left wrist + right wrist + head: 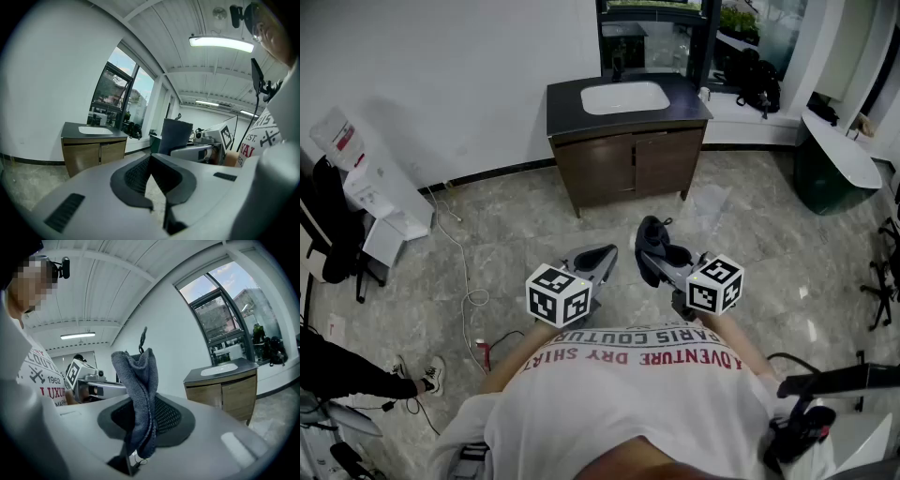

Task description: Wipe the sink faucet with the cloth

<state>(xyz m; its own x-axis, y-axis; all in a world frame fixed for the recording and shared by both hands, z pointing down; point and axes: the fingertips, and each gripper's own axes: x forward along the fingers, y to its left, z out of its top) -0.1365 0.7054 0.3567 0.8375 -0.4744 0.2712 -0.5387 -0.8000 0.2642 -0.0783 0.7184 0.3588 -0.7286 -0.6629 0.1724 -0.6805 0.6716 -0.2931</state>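
right hand-held gripper (142,414) clamps cloth (137,380) | cloth grey, nubby, bunched upright; left hand-held gripper (150,158) closed, empty

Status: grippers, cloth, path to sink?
Left gripper shut, empty. Right gripper shut on grey terry cloth. White sink basin in dark-topped wooden cabinet across room, not reached; no obstacle seen between.
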